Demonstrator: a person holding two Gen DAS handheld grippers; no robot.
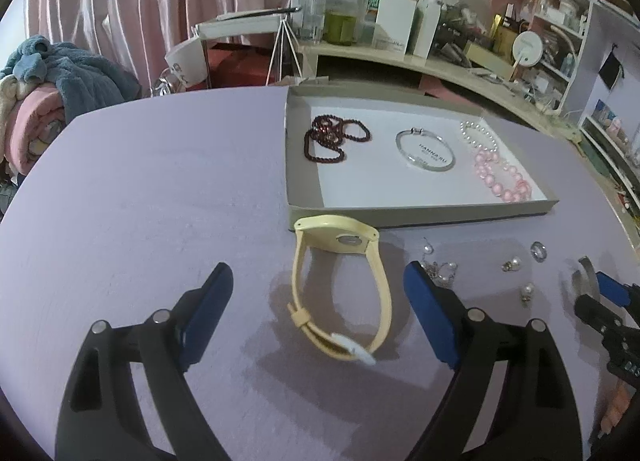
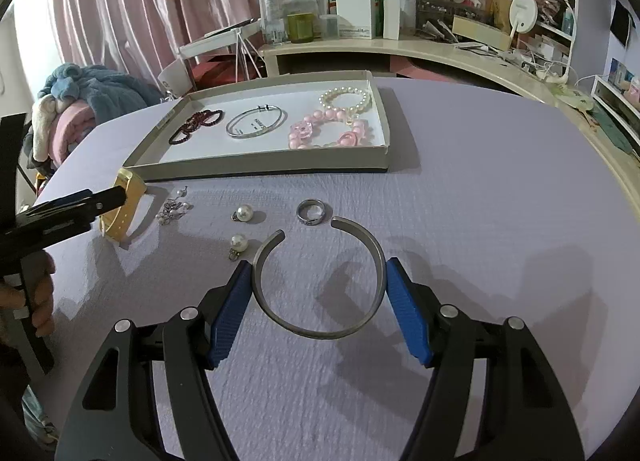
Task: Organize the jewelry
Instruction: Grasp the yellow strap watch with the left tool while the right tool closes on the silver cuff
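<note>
A shallow grey tray (image 1: 420, 217) (image 2: 260, 171) holds dark red beads (image 1: 332, 137), a silver bangle (image 1: 425, 149), a pearl bracelet (image 2: 346, 99) and pink beads (image 1: 504, 177). A yellow watch (image 1: 340, 285) stands on the purple table between the fingers of my left gripper (image 1: 318, 293), which is open around it without touching. My right gripper (image 2: 320, 293) has its pads against both sides of an open grey cuff bangle (image 2: 320, 281). In the left wrist view, the right gripper and cuff (image 1: 586, 281) show at the right edge.
Loose on the table lie a silver ring (image 2: 311, 213), two pearl earrings (image 2: 242, 213), (image 2: 238, 243) and a small chain cluster (image 2: 172, 211). Behind stand a cluttered desk (image 2: 400, 45), shelves, pink curtains and a pile of clothes (image 1: 40, 93).
</note>
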